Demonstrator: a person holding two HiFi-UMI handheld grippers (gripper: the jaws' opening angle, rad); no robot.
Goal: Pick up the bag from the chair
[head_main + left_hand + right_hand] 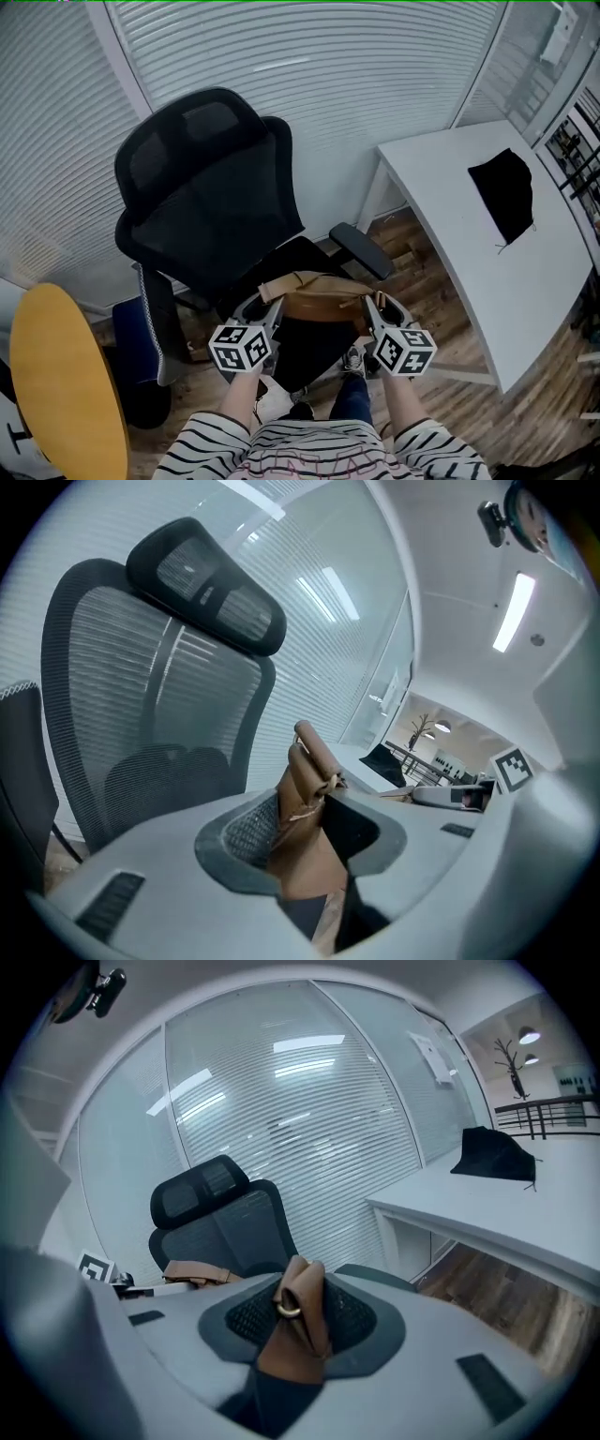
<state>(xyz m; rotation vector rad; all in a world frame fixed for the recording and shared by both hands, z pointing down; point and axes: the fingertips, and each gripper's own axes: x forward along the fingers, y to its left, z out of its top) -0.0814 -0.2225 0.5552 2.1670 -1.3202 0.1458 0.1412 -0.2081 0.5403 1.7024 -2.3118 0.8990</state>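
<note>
Left tongs (266, 309) and right tongs (371, 307) level, side by side, pointing slightly downward; each clamped on one end of the bag (319, 300).

Right of the black chair (211, 197) you have a white table (450, 187); a black cloth (506, 192) lies on it. Both stand on wooden floor (427, 291).

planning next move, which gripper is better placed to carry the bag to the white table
Right, probably: the right gripper is shut on the bag at the end nearer the white table.
</note>
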